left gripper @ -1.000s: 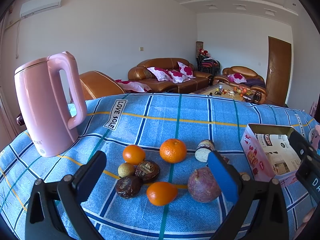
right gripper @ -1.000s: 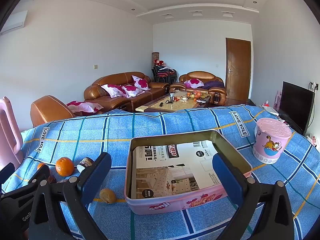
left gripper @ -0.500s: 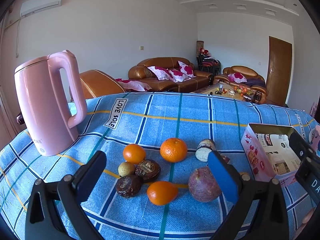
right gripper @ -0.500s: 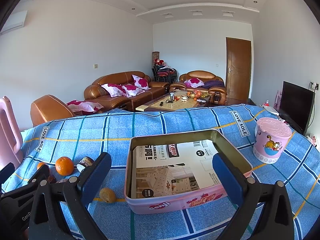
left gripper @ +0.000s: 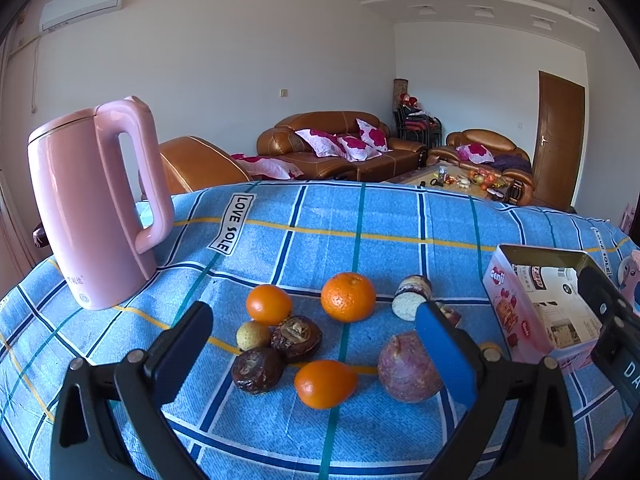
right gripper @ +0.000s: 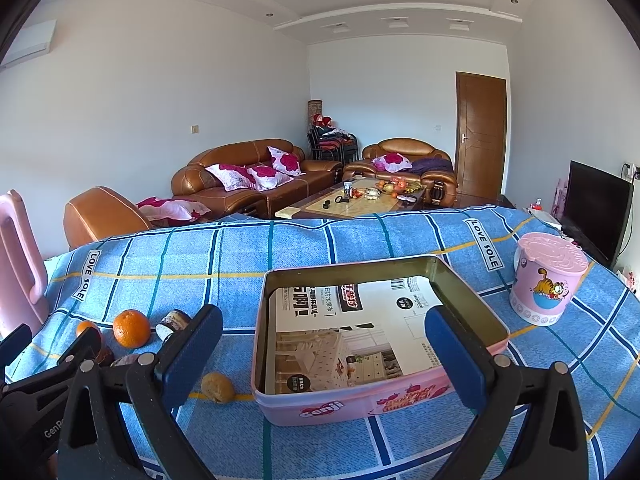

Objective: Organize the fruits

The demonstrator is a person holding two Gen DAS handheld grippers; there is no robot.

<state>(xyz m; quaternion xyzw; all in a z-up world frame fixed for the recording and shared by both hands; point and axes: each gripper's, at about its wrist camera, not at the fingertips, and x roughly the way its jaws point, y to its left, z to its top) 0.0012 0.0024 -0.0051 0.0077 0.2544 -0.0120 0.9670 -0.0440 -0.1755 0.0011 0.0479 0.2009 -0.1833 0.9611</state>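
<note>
Left gripper: the left gripper has its jaws spread wide and holds nothing; it hovers over the fruit cluster, framing it
Right gripper: the right gripper is equally wide open and empty, poised above the near wall of the pink tin
Fruit, left view: the big orange sits at 12 o'clock of the cluster, a smaller orange at 10 o'clock, a pointed orange fruit at 6 o'clock; two dark wrinkled fruits touch each other at the centre-left with a small yellowish fruit just beside them; a purple passion fruit lies at 3 o'clock, partly behind the right finger, and a cut dark fruit at 1 o'clock
Stray piece: a small brown fruit lies on the cloth at 9 o'clock of the tin, just beside its wall
Tin: holds only a printed paper liner — no fruit inside
Change over the last second: almost nothing; both grippers have barely shifted and every fruit lies where it did
Meaning: sorting looks not yet begun — probably a pause before the first pick, all fruit outside the tin
Bystanders: pink kettle at 10 o'clock, a pink lidded tub at 2 o'clock of the tin
</note>
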